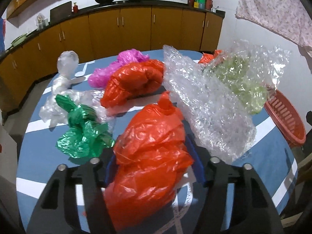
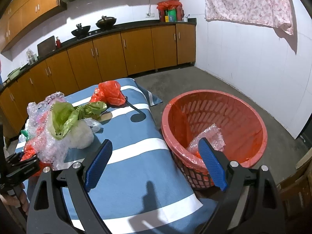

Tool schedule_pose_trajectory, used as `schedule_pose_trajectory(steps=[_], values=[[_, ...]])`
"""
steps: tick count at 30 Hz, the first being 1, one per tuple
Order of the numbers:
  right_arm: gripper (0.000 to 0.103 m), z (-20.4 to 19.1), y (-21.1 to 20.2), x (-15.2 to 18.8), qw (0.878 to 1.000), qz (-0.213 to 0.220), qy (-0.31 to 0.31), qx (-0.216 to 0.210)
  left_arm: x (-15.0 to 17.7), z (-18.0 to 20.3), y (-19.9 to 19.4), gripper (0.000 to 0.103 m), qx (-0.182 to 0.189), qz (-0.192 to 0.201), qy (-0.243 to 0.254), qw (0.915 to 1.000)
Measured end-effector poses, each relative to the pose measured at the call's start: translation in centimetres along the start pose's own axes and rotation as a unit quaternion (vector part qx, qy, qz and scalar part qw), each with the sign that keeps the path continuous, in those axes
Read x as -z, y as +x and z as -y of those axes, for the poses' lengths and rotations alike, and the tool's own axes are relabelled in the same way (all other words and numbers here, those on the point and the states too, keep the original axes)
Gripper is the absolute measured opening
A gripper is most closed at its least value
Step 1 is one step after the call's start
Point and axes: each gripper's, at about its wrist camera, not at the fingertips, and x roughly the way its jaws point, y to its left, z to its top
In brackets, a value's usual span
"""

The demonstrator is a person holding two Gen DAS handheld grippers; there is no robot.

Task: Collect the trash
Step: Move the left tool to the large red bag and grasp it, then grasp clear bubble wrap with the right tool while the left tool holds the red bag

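Note:
My left gripper [image 1: 154, 154] is shut on a crumpled red plastic bag [image 1: 150, 156] just above the blue striped table [image 1: 39, 156]. Ahead of it lie a green bag [image 1: 83, 132], another red bag [image 1: 134, 80], a pink bag [image 1: 117, 66], clear bags [image 1: 64, 81] and a bubble wrap sheet [image 1: 210, 101] over a light green bag [image 1: 239, 80]. My right gripper [image 2: 156, 163] is open and empty above the table's right edge, beside the red basket [image 2: 214, 105], which holds bubble wrap [image 2: 210, 136]. The left gripper's body [image 2: 21, 167] shows at the left of the right wrist view.
A small red bag [image 2: 110, 93] lies at the table's far end. The basket stands on the floor right of the table and also shows in the left wrist view [image 1: 286, 120]. Kitchen cabinets [image 2: 117, 54] line the back wall. A cloth [image 2: 247, 2] hangs at upper right.

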Motion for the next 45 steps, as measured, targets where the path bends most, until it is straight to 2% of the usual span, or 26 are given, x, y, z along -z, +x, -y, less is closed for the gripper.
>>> schedule_pose_trajectory(steps=[2, 7, 14, 21, 27, 30, 33, 37, 45], values=[[0.089, 0.0, -0.1, 0.0, 1.000, 0.001, 0.001, -0.001, -0.1, -0.1, 0.0, 0.047, 0.002, 0.000, -0.001, 1.0000], [0.089, -0.6, -0.7, -0.3, 1.000, 0.008, 0.000, -0.012, 0.1, -1.0, -1.0, 0.040, 0.002, 0.011, -0.015, 0.9998], [0.082, -3.5, -2.3, -1.6, 0.998, 0.026, -0.011, -0.056, 0.6, -2.5, -5.3, 0.039, 0.004, 0.055, -0.042, 0.9976], [0.070, -9.4, -3.5, -3.3, 0.991, 0.042, -0.047, -0.116, 1.1, -5.3, -10.4, 0.039, -0.018, 0.107, -0.071, 0.9916], [0.060, -14.5, -2.2, -3.7, 0.988, 0.028, -0.094, -0.117, 1.9, -8.9, -13.2, 0.040, -0.045, 0.127, -0.098, 0.9860], [0.053, -16.0, -0.4, -3.3, 0.990, 0.005, -0.100, -0.099, 2.3, -10.5, -14.0, 0.040, -0.053, 0.131, -0.111, 0.9838], [0.042, -16.6, 1.0, -2.8, 0.991, -0.017, -0.099, -0.093, 2.9, -11.9, -14.6, 0.040, -0.059, 0.132, -0.121, 0.9821], [0.006, -17.1, 1.3, -1.8, 0.990, -0.030, -0.104, -0.095, 3.6, -13.3, -14.9, 0.040, -0.064, 0.129, -0.131, 0.9808], [0.003, -19.2, -2.0, -2.7, 0.980, 0.023, -0.143, -0.134, 3.8, -13.7, -15.1, 0.040, -0.058, 0.133, -0.141, 0.9794]])
